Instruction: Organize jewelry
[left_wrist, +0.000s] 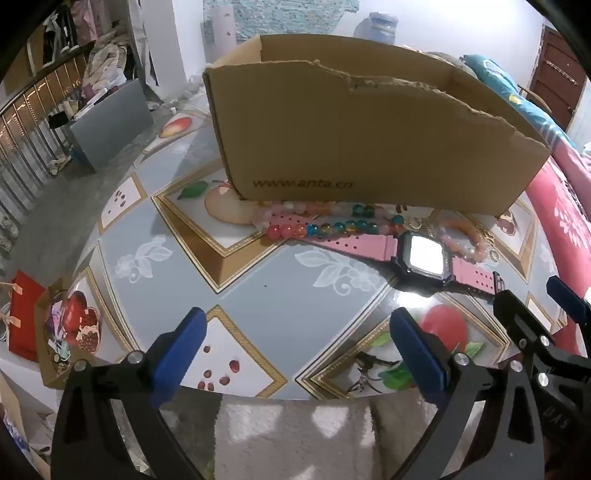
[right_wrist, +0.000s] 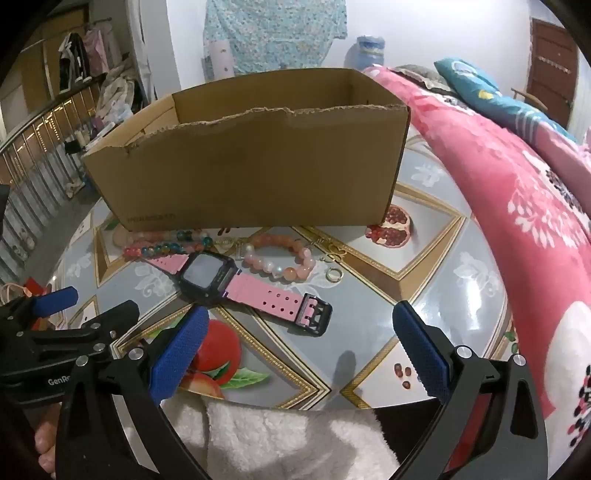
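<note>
In the left wrist view, the left gripper (left_wrist: 295, 347) hangs over the near edge of the worktop (left_wrist: 258, 280). Its 2 blue fingers (left_wrist: 181, 347) are spread wide and nothing is between them. They look ready, so a grab can start fast. The cardboard box (left_wrist: 369, 140) stands at the back with its top open, most likely so the jewelry can be dropped in from above. The jewelry lies in a row just in front of the box, which keeps each trip short. The colorful bead string (left_wrist: 317, 227) lies closest to the box wall. The pink watch (left_wrist: 424, 254) lies flat with its strap stretched out. The orange bead bracelet (left_wrist: 465, 236) sits just beside the watch on the right. The right gripper (left_wrist: 535, 314) peeks in at the right edge.

In the right wrist view, the right gripper (right_wrist: 299, 347) also has its fingers (right_wrist: 421, 354) spread wide and holds nothing. It points toward the watch (right_wrist: 236, 284), whose buckle end is nearest, so that looks like the easy first pick. The bracelet (right_wrist: 280, 258) lies behind the strap, and a small gold ring (right_wrist: 334, 275) rests near it. The box (right_wrist: 251, 166) looks empty, so nothing seems put away yet.
</note>
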